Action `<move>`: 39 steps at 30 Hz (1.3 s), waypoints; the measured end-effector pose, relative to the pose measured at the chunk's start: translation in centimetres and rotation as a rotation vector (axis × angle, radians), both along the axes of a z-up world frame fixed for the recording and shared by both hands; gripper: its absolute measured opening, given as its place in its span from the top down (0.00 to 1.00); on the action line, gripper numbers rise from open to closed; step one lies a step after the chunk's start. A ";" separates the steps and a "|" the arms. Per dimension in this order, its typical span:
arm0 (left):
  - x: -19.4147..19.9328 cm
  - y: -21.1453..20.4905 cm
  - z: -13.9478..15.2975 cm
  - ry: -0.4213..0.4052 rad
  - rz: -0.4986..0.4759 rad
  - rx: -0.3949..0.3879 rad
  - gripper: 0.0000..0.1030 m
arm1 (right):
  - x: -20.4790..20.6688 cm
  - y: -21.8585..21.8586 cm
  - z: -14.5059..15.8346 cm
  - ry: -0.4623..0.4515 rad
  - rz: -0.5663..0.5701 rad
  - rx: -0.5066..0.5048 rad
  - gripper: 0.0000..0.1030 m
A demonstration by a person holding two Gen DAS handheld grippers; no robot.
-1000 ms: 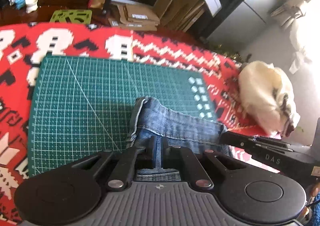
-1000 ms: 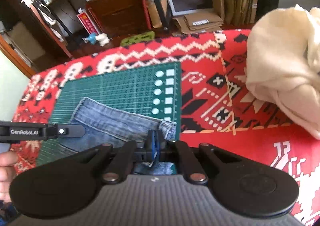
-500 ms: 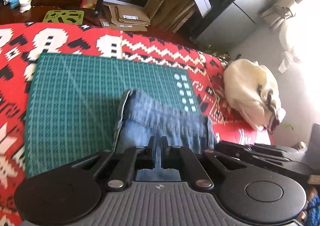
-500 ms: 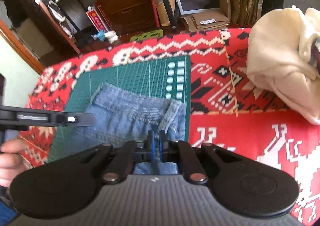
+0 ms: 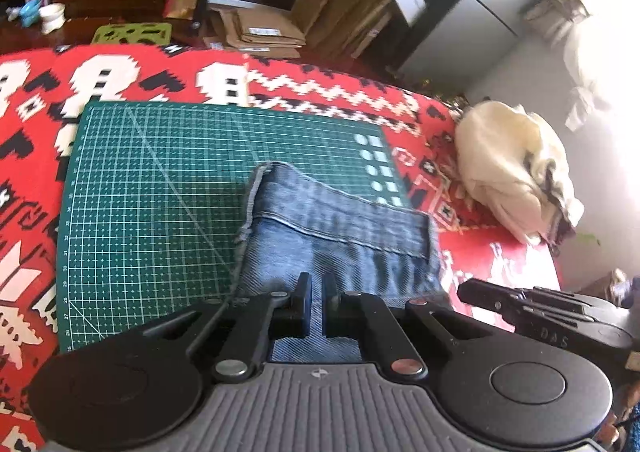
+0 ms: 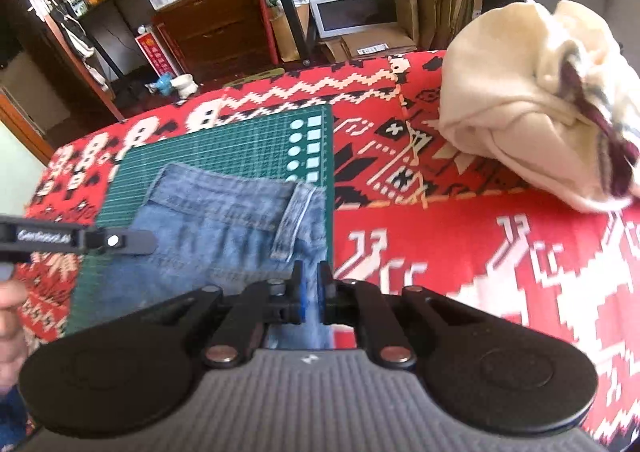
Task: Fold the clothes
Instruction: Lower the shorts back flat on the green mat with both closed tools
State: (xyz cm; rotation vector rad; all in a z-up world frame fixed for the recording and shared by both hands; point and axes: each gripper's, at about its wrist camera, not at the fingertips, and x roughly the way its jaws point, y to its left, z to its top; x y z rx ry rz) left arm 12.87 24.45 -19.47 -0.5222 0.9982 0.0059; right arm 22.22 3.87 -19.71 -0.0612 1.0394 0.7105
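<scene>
- Biggest thing in the room for me is the surface itself, draped in a red woven cloth with white and black geometric patterns (image 5: 320, 88). Everything sits on that.
- On top of it lies a dark green gridded cutting mat (image 5: 160, 192), flat, with a column of pale circles and squares along its right edge.
- Off to the right, well apart from the mat, there's a bundled-up cream knit garment with a dark striped trim (image 6: 532, 100). Looks untouched, so I'd guess it's waiting its turn.
- The thing being worked on is the faded blue denim piece (image 5: 340, 236), lying on the right half of the mat with its hemmed far edge across the grid and its right side about level with the mat's edge. Honestly can't tell if it's shorts or a folded jeans leg.
- Left gripper (image 5: 316, 304): jaws nearly together, only a thin gap, with the near edge of the denim pinched in it.
- Right gripper (image 6: 310, 292): same story, jaws almost closed, clamped on the denim's near right corner just below a turned-back hem flap.
- My read: mid-fold, both near corners held.
- The next move probably calls for lifting both corners evenly, carrying them toward the far hem, lining up edges, then letting go. Uneven hands would skew the fold.
</scene>
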 end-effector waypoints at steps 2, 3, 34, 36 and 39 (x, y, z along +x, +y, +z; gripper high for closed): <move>-0.6 -0.5 0.6 0.000 -0.020 0.007 0.98 | -1.4 -0.5 0.1 0.017 0.005 0.002 0.94; -1.0 -0.8 0.8 0.006 -0.028 0.014 0.97 | -2.2 -0.7 0.1 0.014 0.009 -0.002 0.94; -9.1 -2.6 0.7 0.087 0.034 0.054 0.97 | -10.2 -2.0 1.6 -0.032 0.077 -0.040 0.91; -9.0 -2.3 -0.2 0.107 0.038 0.054 0.97 | -10.0 -1.8 0.9 -0.017 0.076 -0.051 0.91; -8.9 -2.1 -1.5 0.139 0.035 0.054 0.97 | -9.7 -1.4 -0.6 0.008 0.082 -0.067 0.91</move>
